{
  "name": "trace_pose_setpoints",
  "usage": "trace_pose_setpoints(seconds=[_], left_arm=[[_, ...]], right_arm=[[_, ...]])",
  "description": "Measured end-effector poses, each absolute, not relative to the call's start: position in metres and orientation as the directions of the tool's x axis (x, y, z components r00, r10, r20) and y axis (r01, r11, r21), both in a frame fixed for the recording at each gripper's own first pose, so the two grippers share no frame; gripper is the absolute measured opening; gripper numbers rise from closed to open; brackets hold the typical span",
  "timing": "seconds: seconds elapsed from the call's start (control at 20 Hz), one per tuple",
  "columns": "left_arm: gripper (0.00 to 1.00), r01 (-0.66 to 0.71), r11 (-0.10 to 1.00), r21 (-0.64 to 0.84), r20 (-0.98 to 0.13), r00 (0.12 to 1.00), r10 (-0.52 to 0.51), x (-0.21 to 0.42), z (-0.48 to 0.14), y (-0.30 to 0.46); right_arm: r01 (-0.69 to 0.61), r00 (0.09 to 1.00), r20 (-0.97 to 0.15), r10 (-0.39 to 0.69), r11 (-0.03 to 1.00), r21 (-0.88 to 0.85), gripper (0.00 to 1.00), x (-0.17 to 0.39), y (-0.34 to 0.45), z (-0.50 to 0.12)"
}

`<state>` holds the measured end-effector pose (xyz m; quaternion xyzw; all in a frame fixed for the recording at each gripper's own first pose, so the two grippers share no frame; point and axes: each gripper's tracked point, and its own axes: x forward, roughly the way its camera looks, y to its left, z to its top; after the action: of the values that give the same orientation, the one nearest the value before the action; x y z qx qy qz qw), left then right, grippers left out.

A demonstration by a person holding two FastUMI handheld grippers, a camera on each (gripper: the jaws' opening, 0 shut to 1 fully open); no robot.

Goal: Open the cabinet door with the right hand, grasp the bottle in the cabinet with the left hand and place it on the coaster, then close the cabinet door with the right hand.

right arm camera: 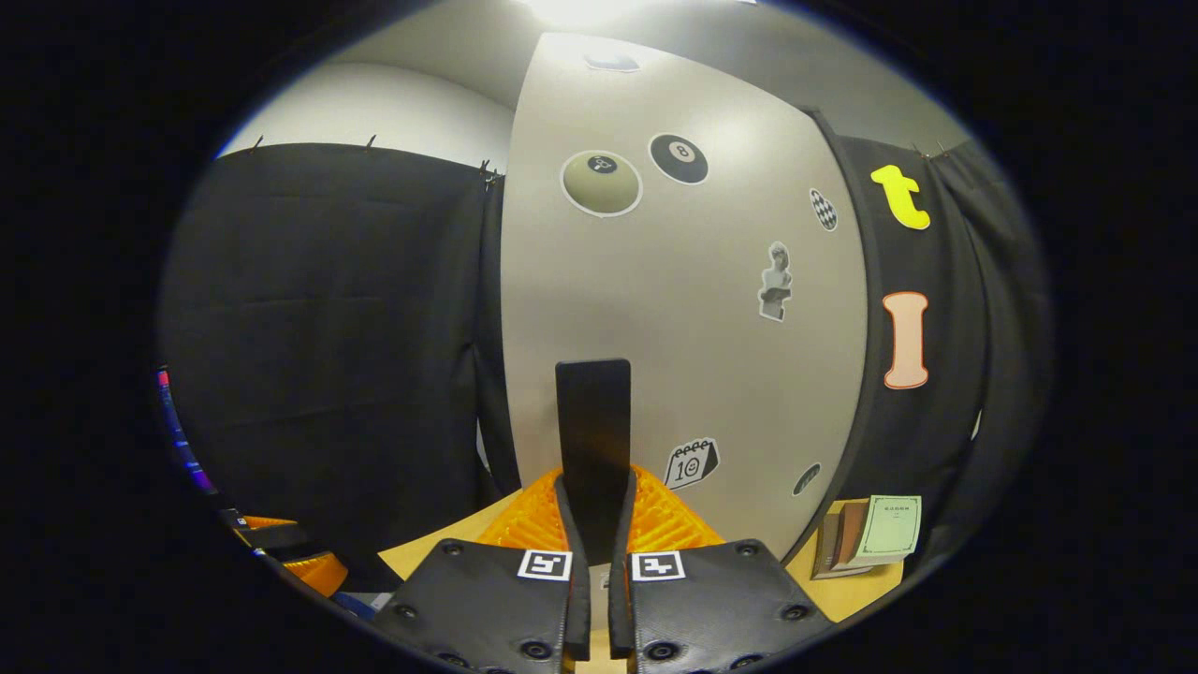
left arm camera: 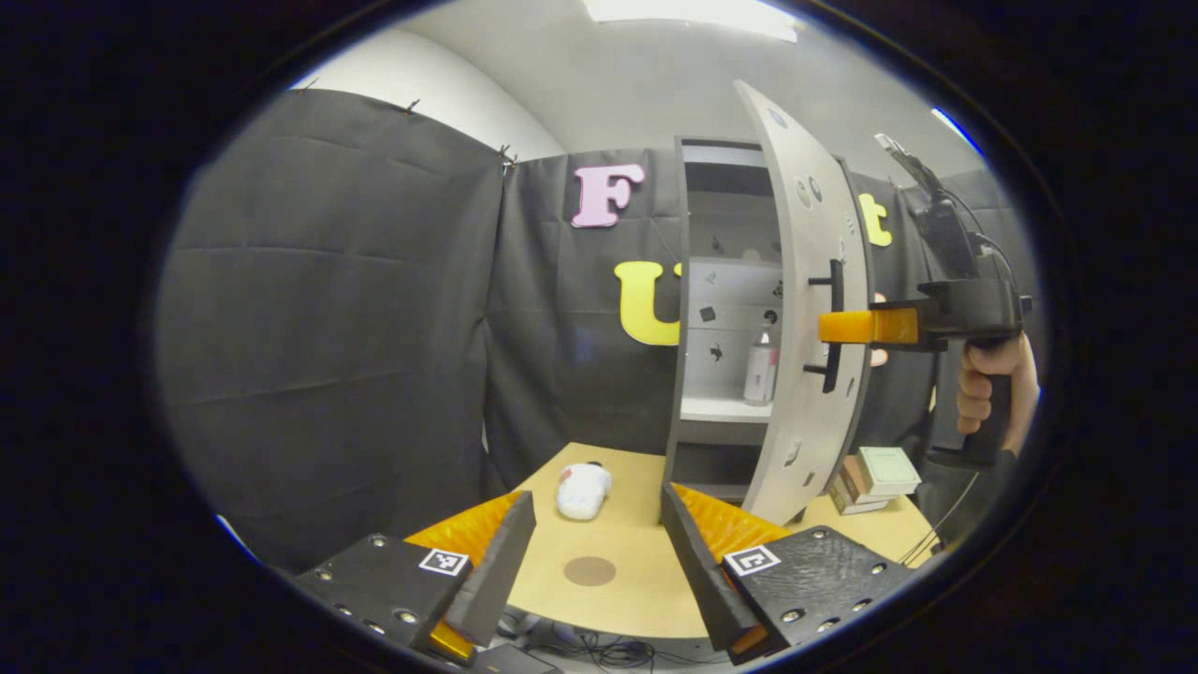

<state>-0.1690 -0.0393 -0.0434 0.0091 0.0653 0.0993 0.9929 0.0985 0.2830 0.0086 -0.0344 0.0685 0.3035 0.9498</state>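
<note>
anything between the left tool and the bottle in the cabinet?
In the left gripper view, bare tabletop with the round coaster lies between the left tool and the bottle; the open door stands just right.

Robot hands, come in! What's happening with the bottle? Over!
Right gripper shut on door handle, door partly open. Left gripper open, empty. Bottle upright on shelf, coaster bare.

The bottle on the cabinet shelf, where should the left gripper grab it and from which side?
Grip the bottle around its straight middle, below the narrow cap. It stands upright on the white shelf, so come in level from the front through the gap left of the open door, with the left gripper open wide.
</note>
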Motion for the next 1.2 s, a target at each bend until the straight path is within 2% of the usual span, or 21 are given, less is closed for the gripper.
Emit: trace_pose_setpoints(seconds=[0.25, 0.45, 0.6, 0.85, 0.9, 0.95, 1.1, 1.2], left_arm=[[0.82, -0.166, 0.985, 0.047, -0.145, 0.974, 0.172, -0.177, -0.050, -0.067], [0.82, -0.138, 0.990, -0.011, -0.152, 0.979, 0.135, -0.175, -0.057, -0.092], [0.82, -0.105, 0.994, -0.025, -0.178, 0.979, 0.099, -0.173, -0.068, -0.111], [0.82, -0.031, 0.999, 0.021, -0.210, 0.977, 0.035, -0.156, -0.077, -0.140], [0.82, -0.025, 1.000, 0.012, -0.209, 0.977, 0.027, -0.151, -0.076, -0.145], [0.82, -0.019, 1.000, 0.002, -0.213, 0.977, 0.019, -0.147, -0.076, -0.150], [0.84, 0.023, 1.000, -0.011, -0.221, 0.975, -0.025, -0.129, -0.073, -0.167], [0.84, 0.065, 0.998, -0.005, -0.231, 0.971, -0.064, -0.114, -0.074, -0.175]], right_arm=[[-0.546, 0.832, -0.123, 0.541, 0.838, -0.004, 0.07, 0.094, 0.267, 0.012], [-0.512, 0.852, -0.127, 0.507, 0.859, -0.002, 0.08, 0.093, 0.251, 0.012], [-0.467, 0.878, -0.120, 0.463, 0.884, -0.002, 0.06, 0.093, 0.237, 0.013], [-0.387, 0.915, -0.119, 0.386, 0.922, 0.015, 0.08, 0.096, 0.213, 0.014], [-0.371, 0.921, -0.116, 0.371, 0.928, 0.021, 0.05, 0.096, 0.209, 0.015], [-0.351, 0.929, -0.116, 0.352, 0.936, 0.028, 0.07, 0.099, 0.205, 0.014], [-0.294, 0.944, -0.130, 0.304, 0.951, 0.093, 0.05, 0.098, 0.197, 0.012], [-0.317, 0.928, -0.140, 0.345, 0.930, 0.188, 0.05, 0.092, 0.213, 0.013]])
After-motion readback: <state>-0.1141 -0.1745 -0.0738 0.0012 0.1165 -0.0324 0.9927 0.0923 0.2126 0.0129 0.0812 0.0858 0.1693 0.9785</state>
